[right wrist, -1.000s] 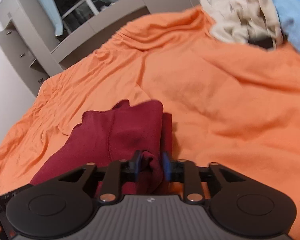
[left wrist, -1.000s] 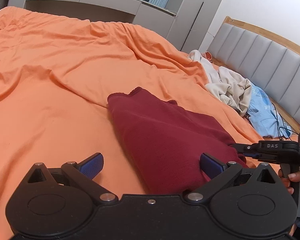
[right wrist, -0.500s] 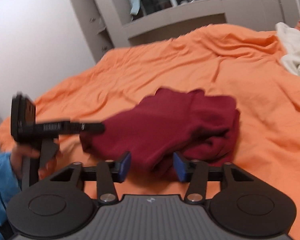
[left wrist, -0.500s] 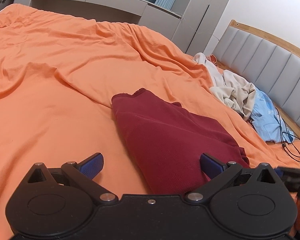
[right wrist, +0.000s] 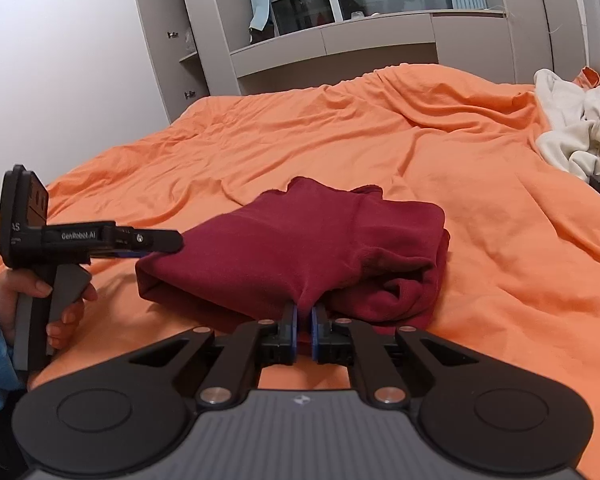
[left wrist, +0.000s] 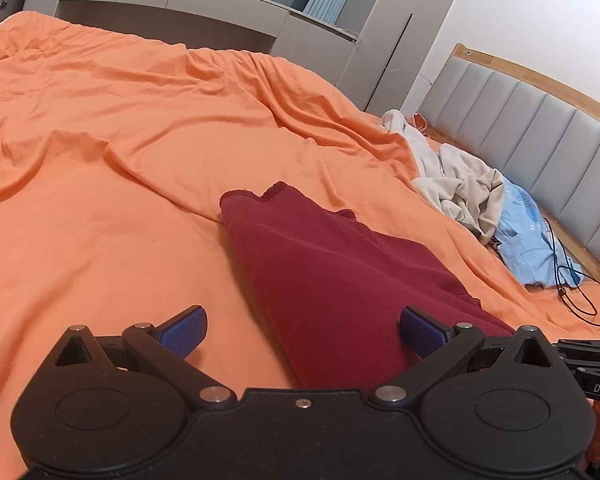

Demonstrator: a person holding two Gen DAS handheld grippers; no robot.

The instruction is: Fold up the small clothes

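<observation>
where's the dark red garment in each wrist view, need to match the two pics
Left wrist view: the dark red garment lies centre to lower right on the orange sheet, running between the open left gripper fingers.
Right wrist view: the dark red garment sits dead centre, its near edge pinched by the shut right gripper.
Shared landmark: the cream clothes pile, at the right in both views.

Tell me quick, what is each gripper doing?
Left gripper: open, holding nothing.
Right gripper: closed, pinching the red cloth.
</observation>
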